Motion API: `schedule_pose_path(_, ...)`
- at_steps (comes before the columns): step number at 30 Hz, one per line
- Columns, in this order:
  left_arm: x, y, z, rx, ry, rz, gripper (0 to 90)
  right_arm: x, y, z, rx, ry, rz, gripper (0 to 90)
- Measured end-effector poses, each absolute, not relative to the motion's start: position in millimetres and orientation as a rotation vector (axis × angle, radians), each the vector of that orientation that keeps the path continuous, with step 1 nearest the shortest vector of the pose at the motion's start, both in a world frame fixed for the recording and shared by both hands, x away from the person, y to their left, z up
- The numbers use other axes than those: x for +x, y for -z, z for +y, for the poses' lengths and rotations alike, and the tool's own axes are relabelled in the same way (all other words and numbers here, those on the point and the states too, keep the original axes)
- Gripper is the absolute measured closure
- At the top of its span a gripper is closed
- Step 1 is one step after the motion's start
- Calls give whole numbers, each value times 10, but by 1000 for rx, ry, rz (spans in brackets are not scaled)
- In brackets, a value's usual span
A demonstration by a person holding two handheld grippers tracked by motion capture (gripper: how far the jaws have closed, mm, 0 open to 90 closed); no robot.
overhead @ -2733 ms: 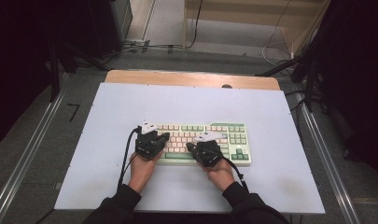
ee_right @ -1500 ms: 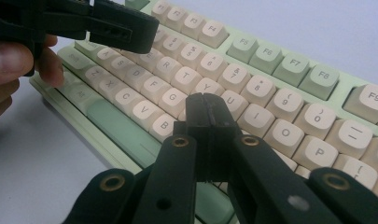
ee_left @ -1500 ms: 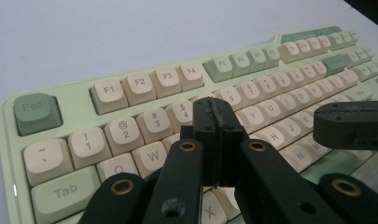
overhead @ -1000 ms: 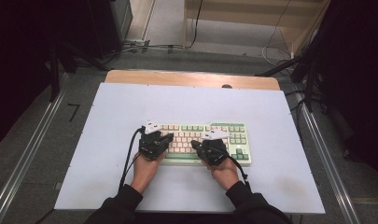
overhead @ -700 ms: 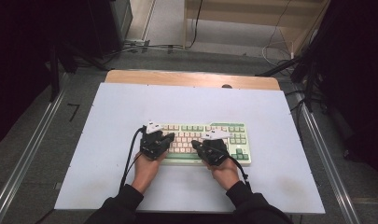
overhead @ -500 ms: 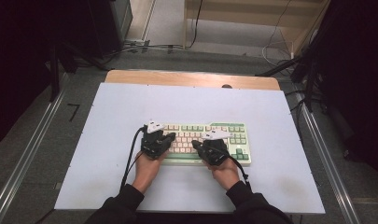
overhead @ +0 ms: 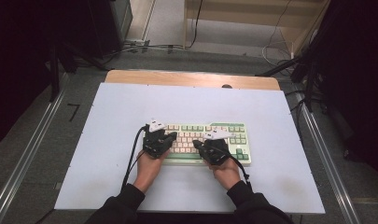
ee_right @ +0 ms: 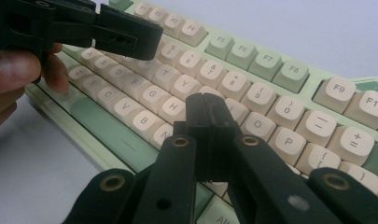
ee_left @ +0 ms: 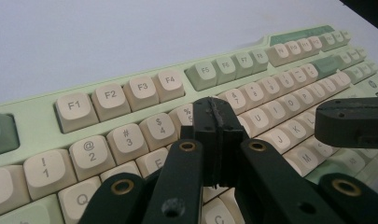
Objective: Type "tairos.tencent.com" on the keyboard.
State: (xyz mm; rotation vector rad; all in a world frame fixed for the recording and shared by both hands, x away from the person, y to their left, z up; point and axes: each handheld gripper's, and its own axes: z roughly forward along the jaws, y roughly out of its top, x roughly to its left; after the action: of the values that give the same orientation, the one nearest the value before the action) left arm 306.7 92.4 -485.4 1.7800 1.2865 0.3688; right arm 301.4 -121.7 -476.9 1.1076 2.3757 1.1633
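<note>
High view overhead, facing forward-down; both gripper views close, low; all share keyboard (overhead: 203, 142).
</note>
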Motion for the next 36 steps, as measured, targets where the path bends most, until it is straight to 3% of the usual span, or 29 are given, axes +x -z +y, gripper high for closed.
schedule_pose_path(36,3123,4901,843,1814,-351,1272,900,3021,4754,-1264,1127,-1164,2359,872)
